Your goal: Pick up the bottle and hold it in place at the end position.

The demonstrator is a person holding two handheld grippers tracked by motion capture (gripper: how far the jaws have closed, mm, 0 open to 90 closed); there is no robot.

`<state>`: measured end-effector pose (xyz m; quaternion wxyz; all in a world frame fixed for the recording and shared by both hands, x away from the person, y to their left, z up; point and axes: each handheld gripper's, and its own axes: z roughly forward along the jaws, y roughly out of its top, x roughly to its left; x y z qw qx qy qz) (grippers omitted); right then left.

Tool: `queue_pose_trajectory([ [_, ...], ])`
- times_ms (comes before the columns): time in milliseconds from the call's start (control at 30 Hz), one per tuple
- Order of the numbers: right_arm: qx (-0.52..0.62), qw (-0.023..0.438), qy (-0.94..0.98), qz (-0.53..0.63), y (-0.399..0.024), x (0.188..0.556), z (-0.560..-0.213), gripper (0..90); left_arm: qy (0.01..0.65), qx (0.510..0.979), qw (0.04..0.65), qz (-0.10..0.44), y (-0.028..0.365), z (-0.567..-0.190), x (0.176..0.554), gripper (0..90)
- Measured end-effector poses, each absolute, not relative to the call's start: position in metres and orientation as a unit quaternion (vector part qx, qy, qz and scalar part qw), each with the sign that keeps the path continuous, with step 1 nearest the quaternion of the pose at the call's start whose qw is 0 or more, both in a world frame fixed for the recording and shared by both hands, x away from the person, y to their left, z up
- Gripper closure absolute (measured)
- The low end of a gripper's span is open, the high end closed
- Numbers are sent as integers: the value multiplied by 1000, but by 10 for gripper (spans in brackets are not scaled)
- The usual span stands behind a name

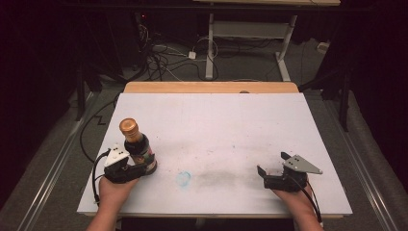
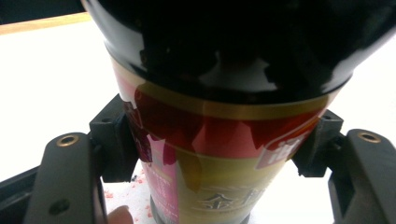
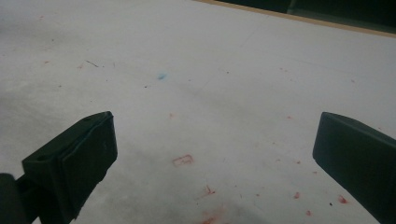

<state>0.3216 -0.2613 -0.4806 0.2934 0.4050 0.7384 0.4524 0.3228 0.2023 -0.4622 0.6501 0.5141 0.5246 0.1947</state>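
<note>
Bottle upright on the tabletop near its front-left corner, left tongs just in front of it with jaws either side of its body, right tongs well apart near the front-right corner.

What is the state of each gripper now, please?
Left gripper: jaws closed on the dark bottle.
Right gripper: jaws open, holding nothing.

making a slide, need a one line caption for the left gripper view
Left hand-held gripper clamped on the labelled body of a dark sauce bottle standing on the white table.
</note>
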Motion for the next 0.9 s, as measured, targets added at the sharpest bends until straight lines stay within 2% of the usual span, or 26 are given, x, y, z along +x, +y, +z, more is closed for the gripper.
queue_pose_trajectory([
  [400,403,295,737,456,-262,321,-481,6,517,517,650,208,199,-462,321,292],
  [500,403,296,737,455,-262,321,-481,6,516,516,655,197,198,-462,320,293],
  [900,401,291,738,458,-263,321,-481,5,488,541,659,184,170,-452,328,292],
])
